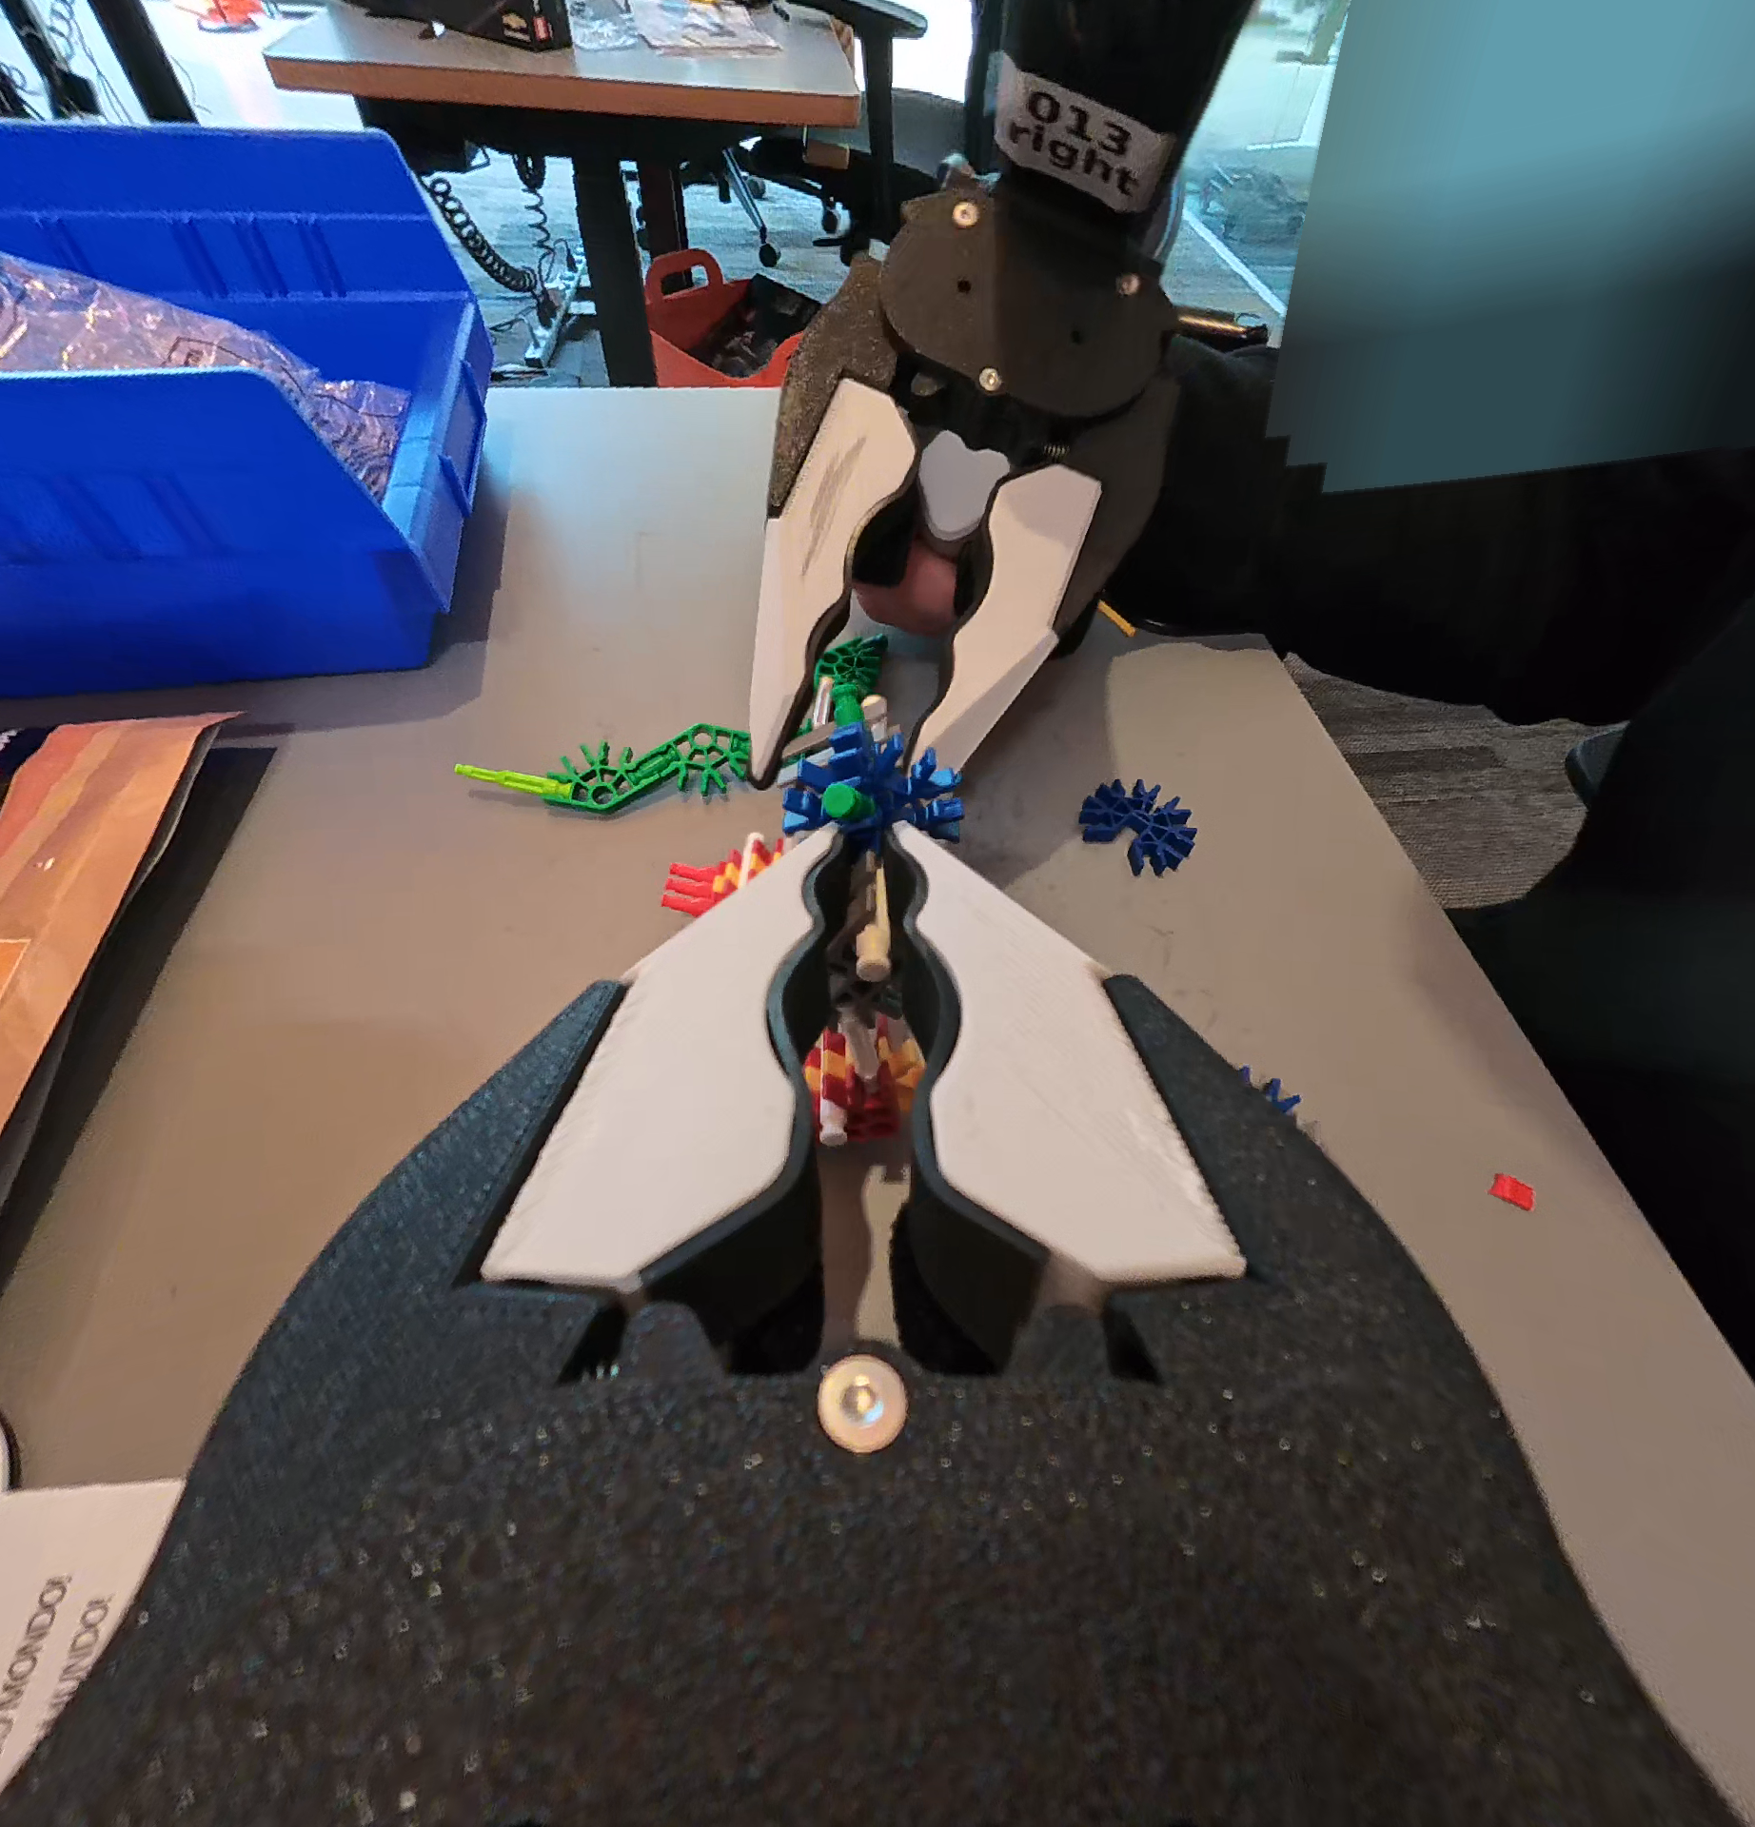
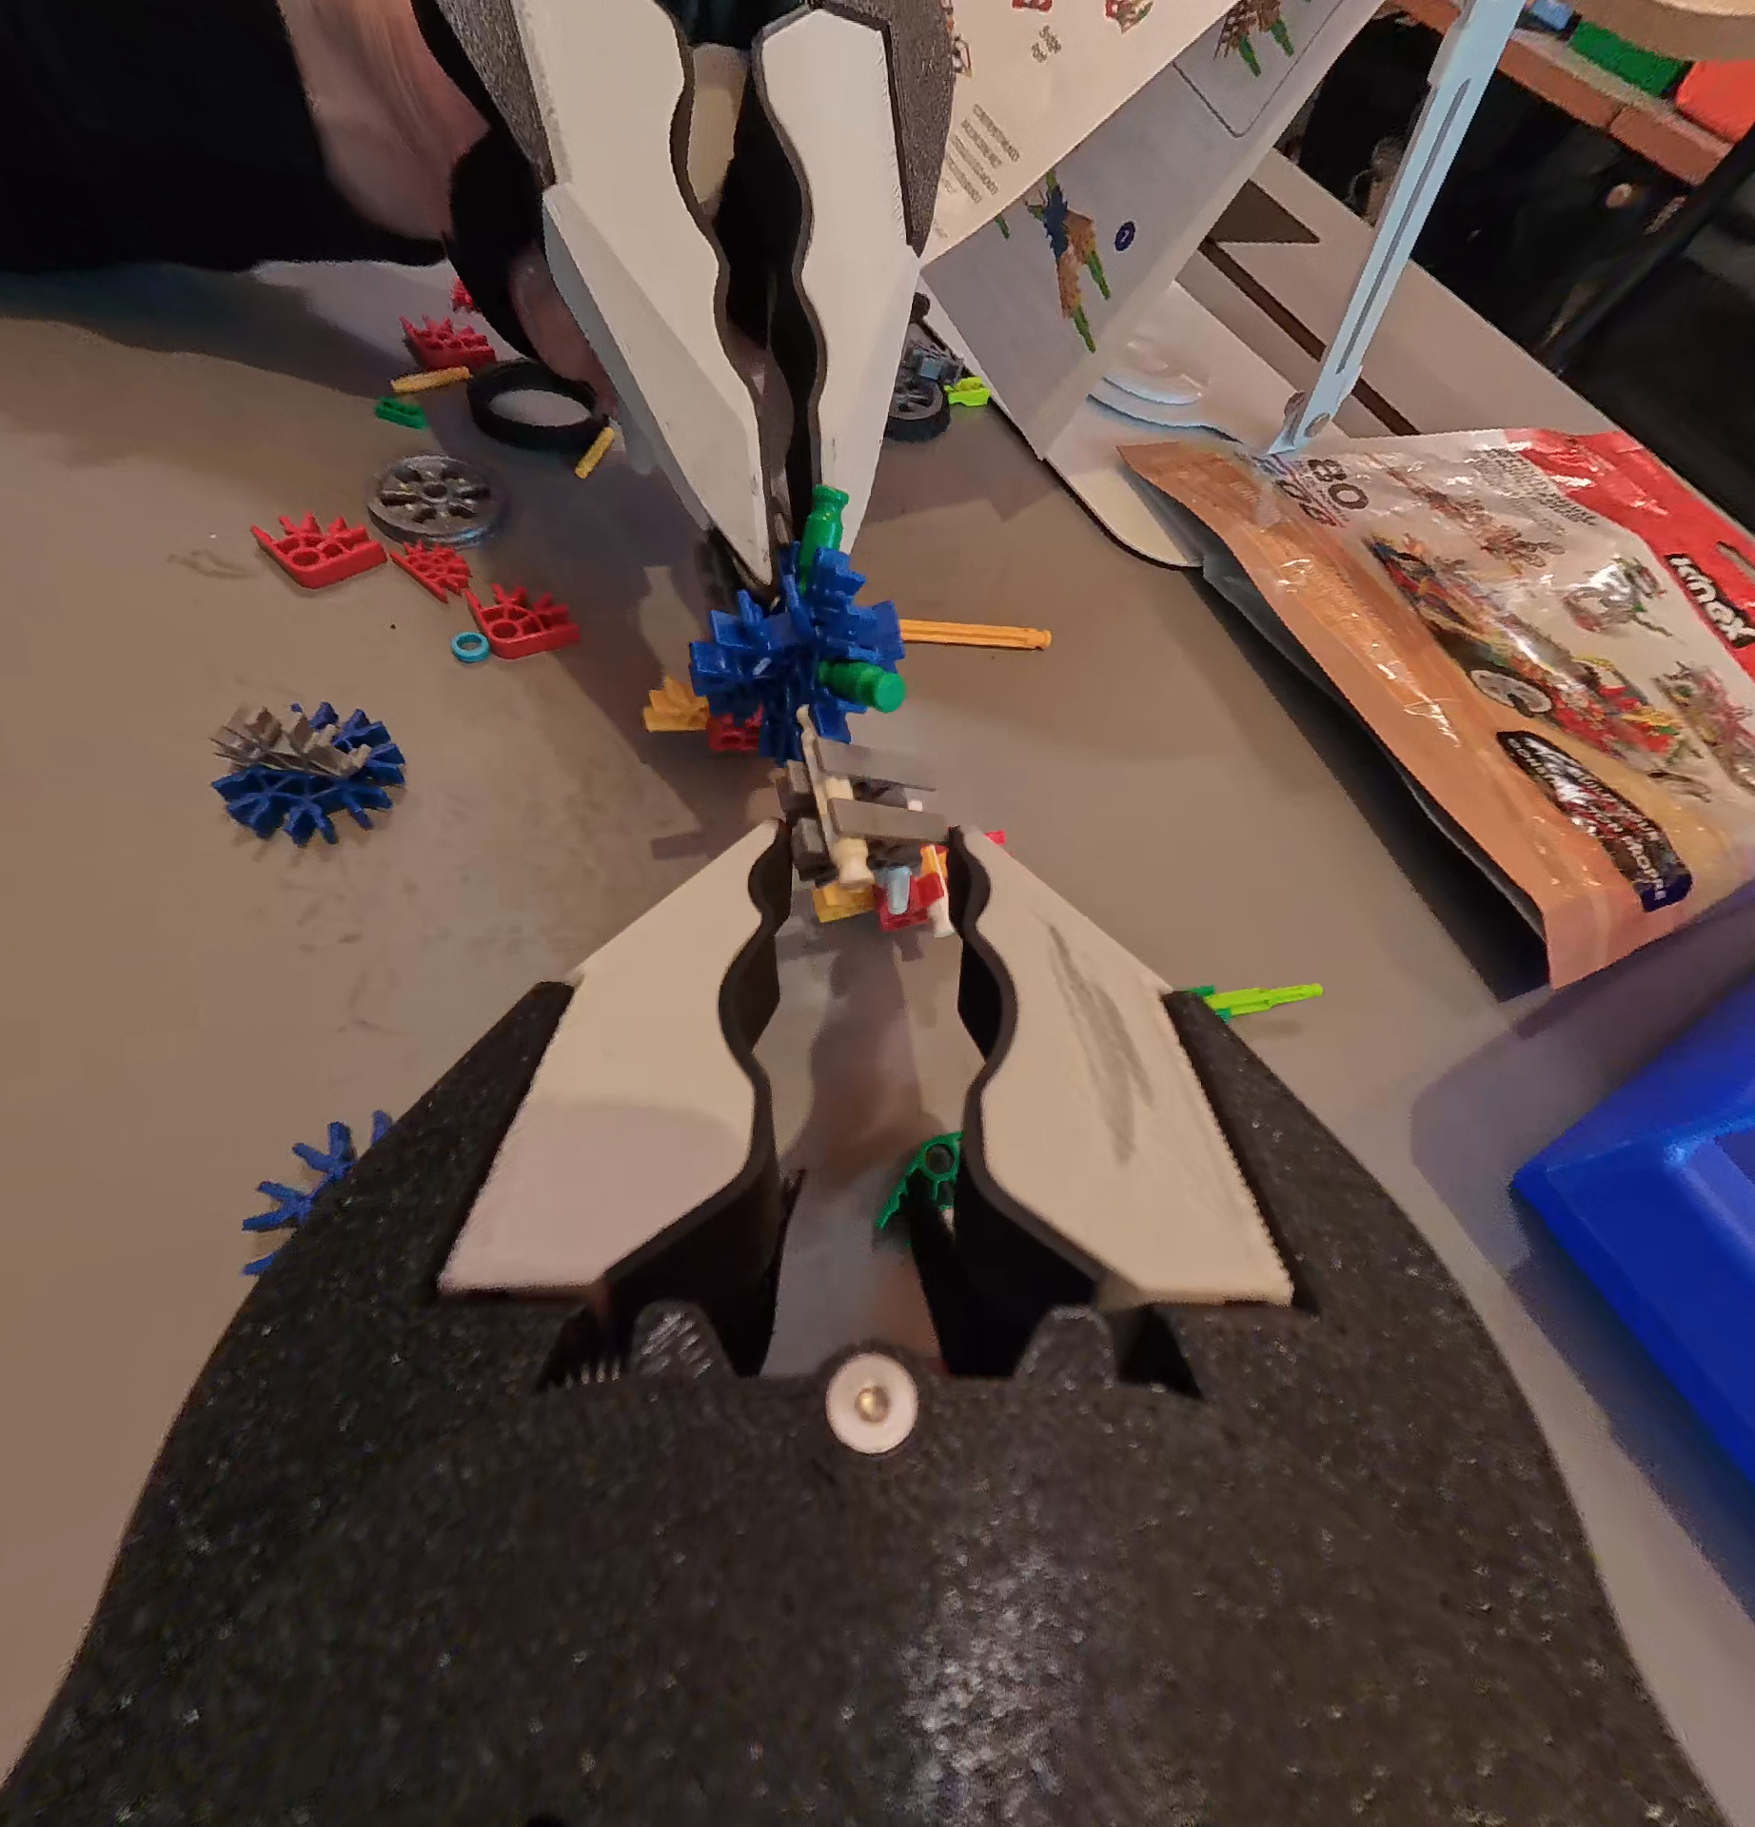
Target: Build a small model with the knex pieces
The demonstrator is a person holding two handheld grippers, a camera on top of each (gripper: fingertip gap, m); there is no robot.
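Left gripper (image 1: pixel 859 840) clamped on blue cluster (image 1: pixel 869 791) (long axis along its fingers). Right gripper (image 2: pixel 869 850), jaws apart, straddles the grey-white end (image 2: pixel 859 811) opposite.

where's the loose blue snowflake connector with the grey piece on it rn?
Right wrist view, left side: the blue connector lies on the grey table, apart from the blue cluster between both tools, below the red connectors.

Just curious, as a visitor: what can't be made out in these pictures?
Left wrist view: fingers of the left gripper hide most of the rod-and-connector assembly.
Right wrist view: whether the right gripper presses it is unclear; fingertips cover the contact.
Right wrist view: blue bin cut by the frame edge.
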